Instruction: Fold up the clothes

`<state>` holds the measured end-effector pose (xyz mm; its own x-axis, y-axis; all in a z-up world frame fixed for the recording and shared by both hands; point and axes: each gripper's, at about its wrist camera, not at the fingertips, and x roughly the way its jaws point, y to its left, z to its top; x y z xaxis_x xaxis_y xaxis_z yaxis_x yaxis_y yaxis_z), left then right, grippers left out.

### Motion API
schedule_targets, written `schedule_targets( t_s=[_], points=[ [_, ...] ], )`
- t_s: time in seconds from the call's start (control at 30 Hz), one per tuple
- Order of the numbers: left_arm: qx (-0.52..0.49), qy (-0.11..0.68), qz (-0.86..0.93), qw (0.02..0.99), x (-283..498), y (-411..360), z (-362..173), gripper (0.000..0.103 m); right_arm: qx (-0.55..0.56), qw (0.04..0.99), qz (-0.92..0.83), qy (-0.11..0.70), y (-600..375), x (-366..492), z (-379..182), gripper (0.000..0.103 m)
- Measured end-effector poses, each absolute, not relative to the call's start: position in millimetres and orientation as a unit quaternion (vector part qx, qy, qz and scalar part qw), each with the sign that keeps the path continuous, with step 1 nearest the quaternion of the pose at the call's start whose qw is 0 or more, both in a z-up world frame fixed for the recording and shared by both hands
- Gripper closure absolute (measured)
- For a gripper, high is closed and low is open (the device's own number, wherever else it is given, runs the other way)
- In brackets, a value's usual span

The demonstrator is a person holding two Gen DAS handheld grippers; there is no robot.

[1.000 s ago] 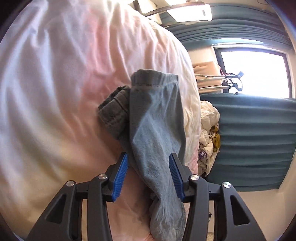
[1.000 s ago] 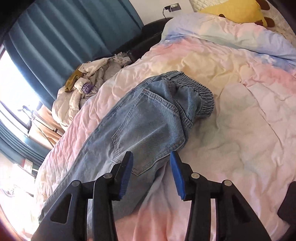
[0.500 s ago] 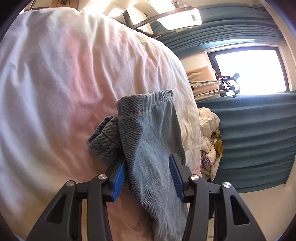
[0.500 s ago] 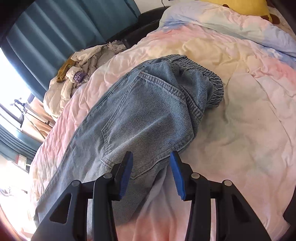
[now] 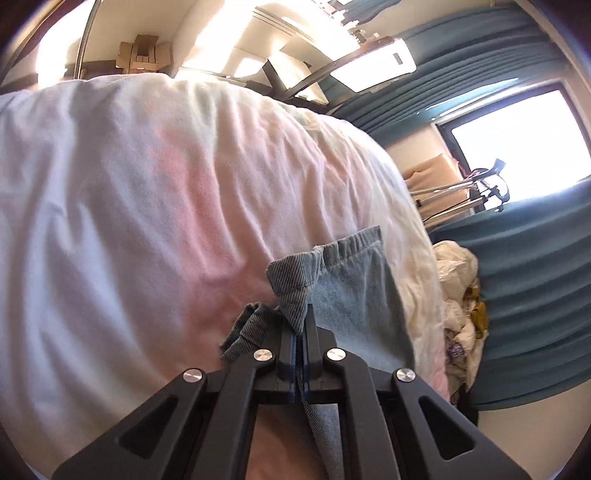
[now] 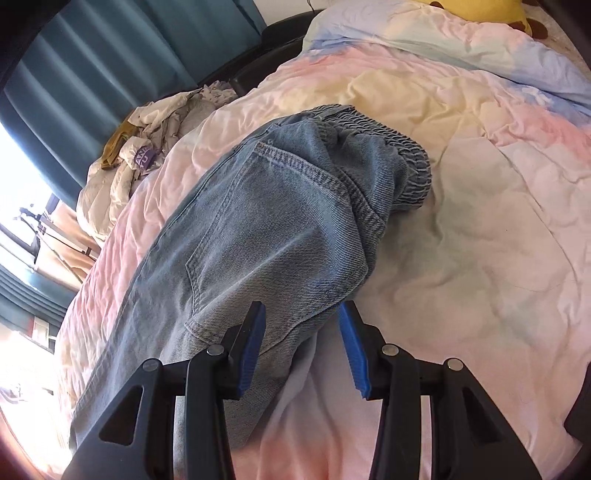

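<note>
Light blue denim jeans (image 6: pixel 273 221) lie along a pastel pink and white duvet (image 6: pixel 480 221), their elastic waistband (image 6: pixel 399 147) at the far end. In the left wrist view my left gripper (image 5: pixel 300 325) is shut on a fold of the jeans leg (image 5: pixel 354 295) near its hem, and the cloth runs through the pads and hangs below. In the right wrist view my right gripper (image 6: pixel 301 332) stands open over the seat of the jeans by the back pocket, its blue pads on either side of the denim edge without pressing it.
A heap of white and mustard laundry (image 6: pixel 147 147) lies at the bed's edge by teal curtains (image 6: pixel 110 55). A yellow pillow (image 6: pixel 480 11) sits at the head of the bed. A bright window (image 5: pixel 517 147) and a drying rack (image 5: pixel 461 192) stand beyond the bed.
My left gripper has gone from open around the jeans leg to shut on it, and its view has tipped up. The right gripper sank closer to the jeans seat, still open.
</note>
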<state>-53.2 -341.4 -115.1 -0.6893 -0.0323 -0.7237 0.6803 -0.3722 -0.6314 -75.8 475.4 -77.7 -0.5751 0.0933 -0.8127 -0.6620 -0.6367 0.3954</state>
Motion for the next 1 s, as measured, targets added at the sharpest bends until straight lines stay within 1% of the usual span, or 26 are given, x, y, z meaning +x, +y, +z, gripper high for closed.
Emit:
schedule_targets(
  t_s=[0.1,0.27,0.3,0.33,0.4,0.47,0.5,0.53,0.6,0.7,0.87,0.93,1.0],
  points=[
    [0.352,0.484,-0.761,0.250,-59.3,-340.6,-122.0,0.101,-0.388,0.237,0.805,0.382,485.0,-69.7,-79.9,0.061],
    [0.351,0.446,-0.785,0.249,-52.1,-331.9,-100.7,0.100,-0.362,0.231,0.792,0.434,500.3,-54.5,-83.2,0.061],
    [0.353,0.440,-0.787,0.248,-49.7,-329.3,-96.3,0.098,-0.358,0.227,0.788,0.446,503.1,-51.6,-84.4,0.061],
    [0.360,0.436,-0.788,0.244,-48.1,-325.7,-92.7,0.092,-0.353,0.224,0.785,0.457,505.9,-48.8,-85.6,0.061],
    [0.365,0.434,-0.790,0.233,-41.5,-314.1,-84.5,0.081,-0.348,0.206,0.780,0.477,512.0,-45.3,-88.8,0.061],
    [0.353,0.420,-0.803,0.231,-33.3,-299.8,-71.3,0.076,-0.346,0.207,0.778,0.483,515.8,-43.3,-90.4,0.061],
    [0.343,0.407,-0.814,0.234,-30.5,-292.1,-62.7,0.067,-0.342,0.206,0.774,0.492,517.5,-41.7,-92.1,0.061],
    [0.328,0.389,-0.826,0.241,-30.9,-283.6,-52.4,0.053,-0.338,0.205,0.770,0.501,519.3,-40.0,-93.8,0.061],
    [0.298,0.350,-0.853,0.245,-31.0,-265.6,-34.1,0.046,-0.330,0.204,0.762,0.518,523.8,-36.9,-97.9,0.061],
    [0.278,0.293,-0.886,0.226,-33.4,-236.4,-16.7,0.044,-0.317,0.204,0.751,0.542,532.4,-32.8,-104.9,0.061],
    [0.315,0.266,-0.900,0.144,-51.0,-197.4,-21.6,0.044,-0.291,0.218,0.742,0.563,553.8,-31.4,-115.0,0.061],
    [0.327,0.247,-0.903,0.128,-58.4,-179.0,-26.9,0.044,-0.281,0.227,0.739,0.569,565.1,-31.7,-121.6,0.059],
    [0.339,0.225,-0.907,0.113,-66.1,-159.6,-32.9,0.044,-0.272,0.231,0.734,0.578,575.9,-31.8,-129.8,0.039]
  ],
)
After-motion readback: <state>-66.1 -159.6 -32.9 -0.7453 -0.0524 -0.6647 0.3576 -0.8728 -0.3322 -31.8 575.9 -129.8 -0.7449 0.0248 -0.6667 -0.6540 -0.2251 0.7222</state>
